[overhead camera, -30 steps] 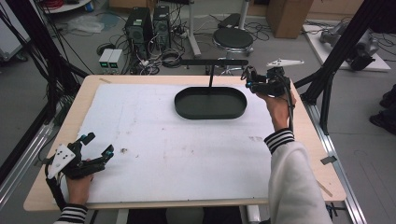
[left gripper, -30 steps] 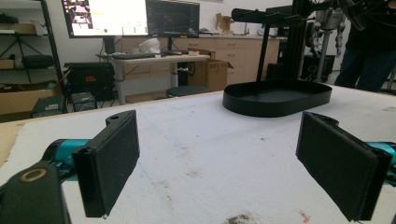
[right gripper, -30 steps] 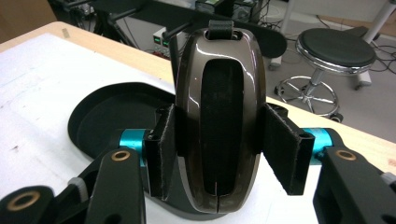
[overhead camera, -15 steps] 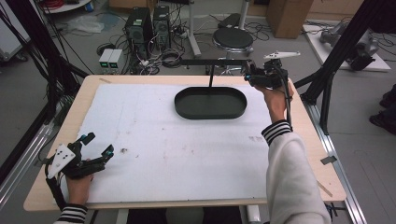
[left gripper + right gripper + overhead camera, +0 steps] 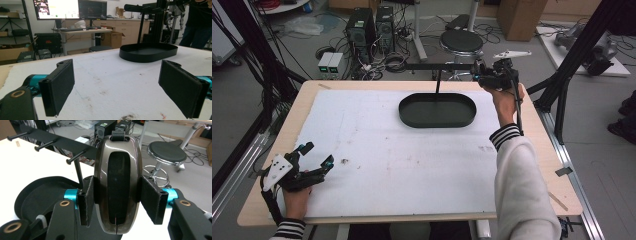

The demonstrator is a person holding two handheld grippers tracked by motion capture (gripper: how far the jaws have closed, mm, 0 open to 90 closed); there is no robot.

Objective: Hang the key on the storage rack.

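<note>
Over the last second I have raised the right tool (image 5: 115, 202) from beside the tray (image 5: 409, 116) to the hook rack (image 5: 439, 66). It grips a brown oval object (image 5: 116, 182), probably for hanging. Left tool (image 5: 314, 160) rests open on the desk (image 5: 362, 87).

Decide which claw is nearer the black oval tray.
Right. The right claw hovers just past the black oval tray at its far right end; the left claw sits at the table's near left corner.

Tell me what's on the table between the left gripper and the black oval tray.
Nothing but bare white mat with a few dark smudges lies between the left gripper and the black oval tray. The high view and the left gripper view show this.
</note>
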